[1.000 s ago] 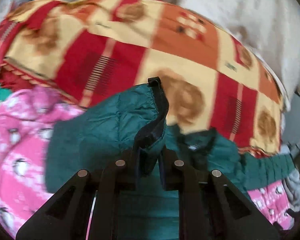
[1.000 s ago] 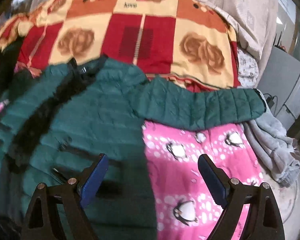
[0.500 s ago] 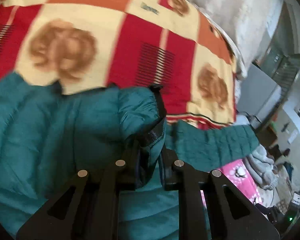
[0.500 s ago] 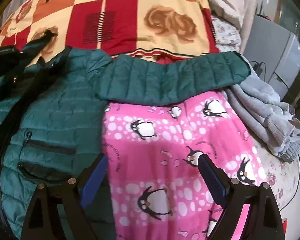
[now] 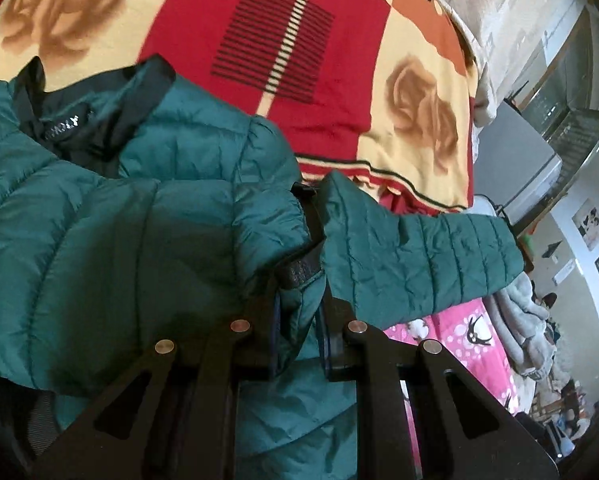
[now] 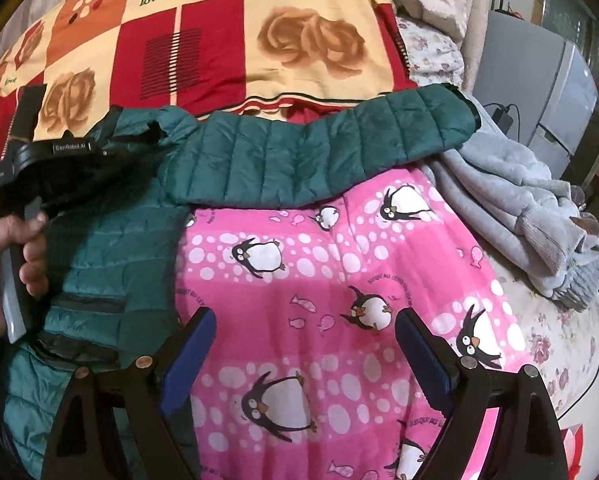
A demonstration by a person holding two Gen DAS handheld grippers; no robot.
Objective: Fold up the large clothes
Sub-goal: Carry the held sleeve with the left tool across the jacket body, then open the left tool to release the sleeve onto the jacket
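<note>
A teal quilted jacket lies on the bed, its body at the left and one sleeve stretched out to the right. My left gripper is shut on the jacket's black-trimmed front edge and holds it over the jacket body near the collar. In the right wrist view the left gripper's body and the hand holding it show at the left. My right gripper is open and empty, above the pink penguin blanket, below the sleeve.
A red, orange and cream rose-patterned blanket covers the far side of the bed. A grey garment lies bunched at the right by the sleeve cuff. A grey cabinet stands beyond the bed's right side.
My left gripper has carried the jacket's front edge to the right across the body. My right gripper has swung right, off the jacket body and over the pink blanket.
</note>
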